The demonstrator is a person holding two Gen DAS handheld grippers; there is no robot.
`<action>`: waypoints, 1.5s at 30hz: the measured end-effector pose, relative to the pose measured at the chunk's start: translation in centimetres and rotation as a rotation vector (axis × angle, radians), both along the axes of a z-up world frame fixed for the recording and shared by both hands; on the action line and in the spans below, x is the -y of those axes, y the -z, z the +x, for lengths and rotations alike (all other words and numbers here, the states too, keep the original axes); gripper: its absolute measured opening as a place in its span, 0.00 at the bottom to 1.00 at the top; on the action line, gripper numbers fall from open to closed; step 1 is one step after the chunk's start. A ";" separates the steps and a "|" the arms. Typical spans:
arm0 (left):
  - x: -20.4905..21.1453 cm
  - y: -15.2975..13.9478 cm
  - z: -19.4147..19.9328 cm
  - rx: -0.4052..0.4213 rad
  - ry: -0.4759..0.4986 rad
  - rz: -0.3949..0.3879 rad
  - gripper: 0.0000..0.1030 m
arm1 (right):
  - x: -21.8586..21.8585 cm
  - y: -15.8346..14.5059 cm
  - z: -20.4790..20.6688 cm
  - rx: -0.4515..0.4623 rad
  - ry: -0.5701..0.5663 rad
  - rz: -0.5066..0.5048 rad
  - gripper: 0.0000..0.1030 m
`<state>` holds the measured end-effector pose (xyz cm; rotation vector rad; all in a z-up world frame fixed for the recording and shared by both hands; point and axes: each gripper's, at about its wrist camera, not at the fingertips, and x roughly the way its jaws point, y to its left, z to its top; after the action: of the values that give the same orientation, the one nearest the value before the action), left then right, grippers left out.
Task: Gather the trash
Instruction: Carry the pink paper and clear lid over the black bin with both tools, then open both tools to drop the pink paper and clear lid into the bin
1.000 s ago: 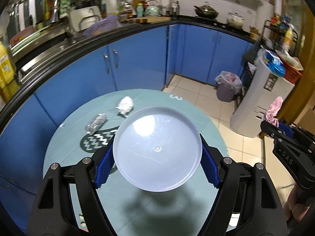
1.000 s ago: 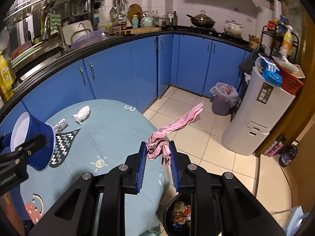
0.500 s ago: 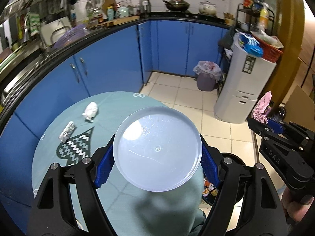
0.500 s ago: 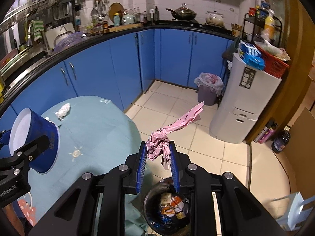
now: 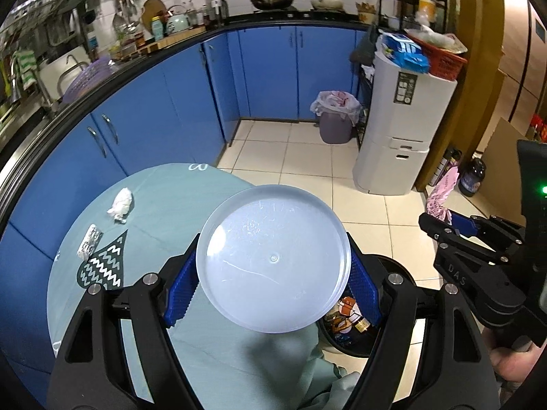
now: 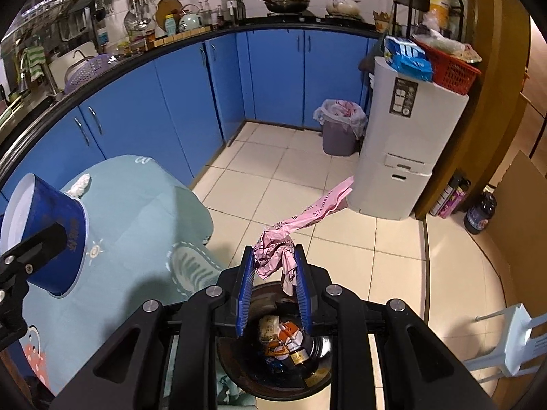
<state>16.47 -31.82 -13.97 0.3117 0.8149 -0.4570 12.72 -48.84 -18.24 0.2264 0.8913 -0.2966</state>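
Crumpled pink paper [image 6: 278,256] sits pinched in the right gripper [image 6: 273,275] directly above the black trash bin [image 6: 273,352], while the left gripper [image 5: 273,283] clamps a blue paper cup [image 5: 273,263] beside the desk [image 5: 164,205].

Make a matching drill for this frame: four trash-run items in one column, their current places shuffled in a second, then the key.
Items
1. blue cup
2. pink receipt
3. crumpled tissue
4. black bin

Places
A. on the floor beside the table
B. in the right gripper
C. lying on the table
D. in the left gripper

Pairs: 1-D, 2-B, 3-C, 4-A
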 end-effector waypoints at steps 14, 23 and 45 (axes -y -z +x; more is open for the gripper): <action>4.0 0.8 -0.8 -0.013 0.055 0.043 0.74 | 3.4 1.3 -1.7 -0.007 0.084 -0.037 0.80; 6.6 1.1 -1.5 -0.053 0.117 0.034 0.74 | 7.3 1.5 -3.2 0.006 0.184 -0.016 0.81; 1.7 0.8 2.5 -0.025 -0.075 0.021 0.94 | 3.8 1.0 0.0 0.061 0.069 0.039 0.81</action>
<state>18.95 -33.57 -14.79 0.2948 0.8534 -0.3827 12.72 -52.60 -19.26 0.3017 0.8303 -0.3344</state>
